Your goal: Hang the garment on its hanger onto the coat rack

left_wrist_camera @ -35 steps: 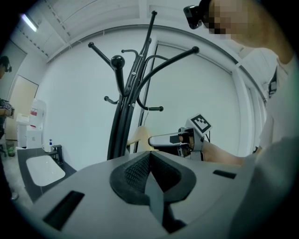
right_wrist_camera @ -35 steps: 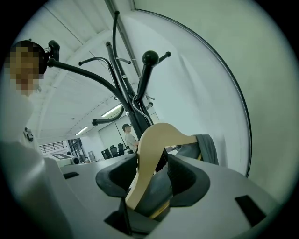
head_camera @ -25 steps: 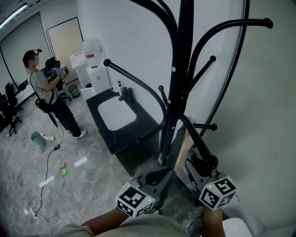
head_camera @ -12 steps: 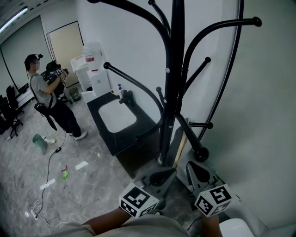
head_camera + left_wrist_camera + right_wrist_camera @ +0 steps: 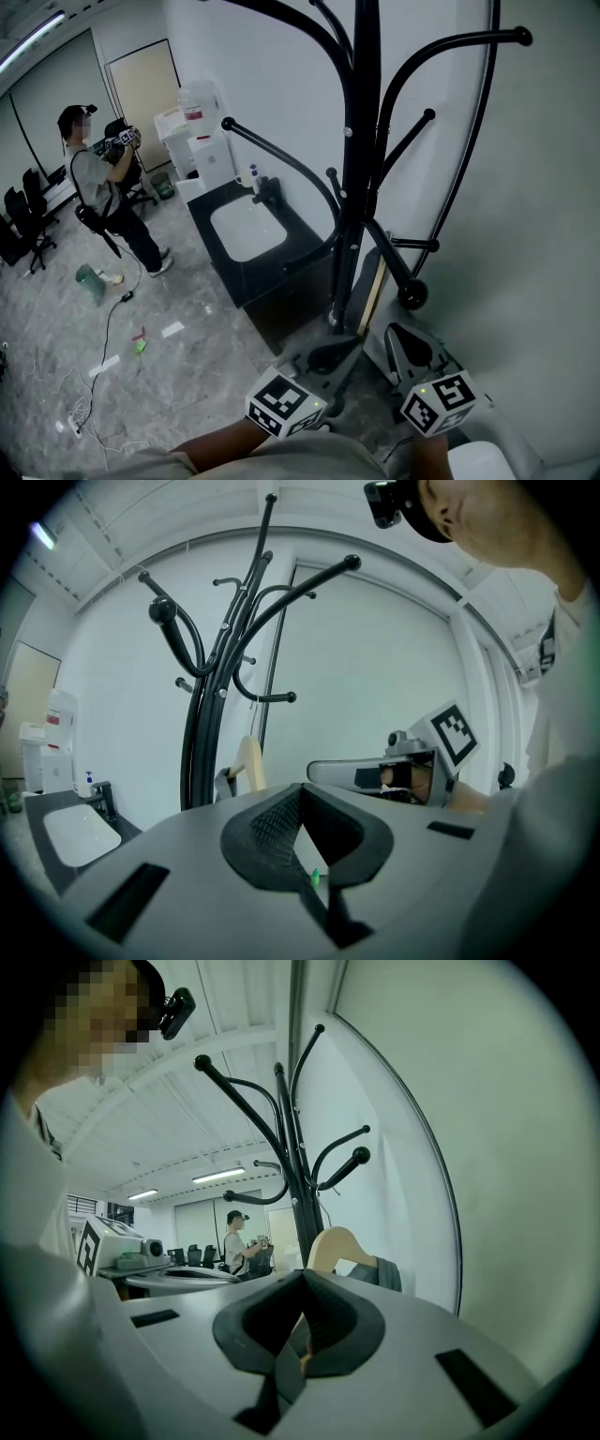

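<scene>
The black coat rack (image 5: 361,187) stands against the white wall. A wooden hanger (image 5: 373,292) with a grey garment hangs low beside its pole, and neither gripper touches it. The hanger (image 5: 337,1244) and grey garment (image 5: 386,1274) show just beyond my right gripper (image 5: 302,1293), which is shut with nothing held. In the left gripper view the hanger (image 5: 247,761) shows by the rack (image 5: 202,733). My left gripper (image 5: 302,806) is shut and empty. In the head view both grippers are low, left gripper (image 5: 343,347) and right gripper (image 5: 396,332), below the rack's lower knob (image 5: 411,295).
A black counter with a white sink (image 5: 246,230) stands left of the rack, with a water dispenser (image 5: 202,131) behind it. A person (image 5: 101,187) stands far left on the marble floor among cables and scraps. The wall runs close on the right.
My right gripper's jaws have gone from open beside the rack's lower knob to shut, and it has drawn back a little. The left gripper has barely moved.
</scene>
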{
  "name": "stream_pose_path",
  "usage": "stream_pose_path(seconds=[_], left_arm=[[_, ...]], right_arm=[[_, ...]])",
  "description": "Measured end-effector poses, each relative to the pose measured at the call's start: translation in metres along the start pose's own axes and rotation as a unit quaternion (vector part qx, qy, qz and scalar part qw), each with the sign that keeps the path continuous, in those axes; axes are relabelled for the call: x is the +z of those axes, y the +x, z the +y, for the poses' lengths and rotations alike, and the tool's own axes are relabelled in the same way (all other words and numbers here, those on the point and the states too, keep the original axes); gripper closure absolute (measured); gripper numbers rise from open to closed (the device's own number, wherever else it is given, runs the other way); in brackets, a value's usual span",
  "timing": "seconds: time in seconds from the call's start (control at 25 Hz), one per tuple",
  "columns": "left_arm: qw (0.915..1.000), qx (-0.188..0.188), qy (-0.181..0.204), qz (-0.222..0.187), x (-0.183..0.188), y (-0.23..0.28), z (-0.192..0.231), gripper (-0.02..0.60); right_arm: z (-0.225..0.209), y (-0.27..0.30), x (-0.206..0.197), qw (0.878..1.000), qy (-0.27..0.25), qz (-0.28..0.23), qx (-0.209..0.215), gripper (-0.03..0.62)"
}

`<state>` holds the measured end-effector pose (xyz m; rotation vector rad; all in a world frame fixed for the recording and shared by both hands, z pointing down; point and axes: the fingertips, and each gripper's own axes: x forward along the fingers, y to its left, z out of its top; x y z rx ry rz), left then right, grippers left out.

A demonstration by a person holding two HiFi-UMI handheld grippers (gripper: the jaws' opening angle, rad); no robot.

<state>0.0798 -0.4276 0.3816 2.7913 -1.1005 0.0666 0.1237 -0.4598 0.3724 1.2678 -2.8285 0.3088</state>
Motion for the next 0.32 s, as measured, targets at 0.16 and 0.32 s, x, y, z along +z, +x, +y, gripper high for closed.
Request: stream_pose_path(seconds=[0.16,0.32], left_arm=[[1.0000,0.002,0.002,-0.003,0.0027,-0.0031,-0.0035,0.575],[1.0000,0.004,0.002,-0.005,0.0060,-0.0055,-0.0057,0.575]], right_arm=[[0.0035,-0.0028,0.0024,1.000,-0.007,0.002,0.003,0.580],[0.0036,-0.0056,0.0037,1.000,-0.005,0.003,0.002,0.580]])
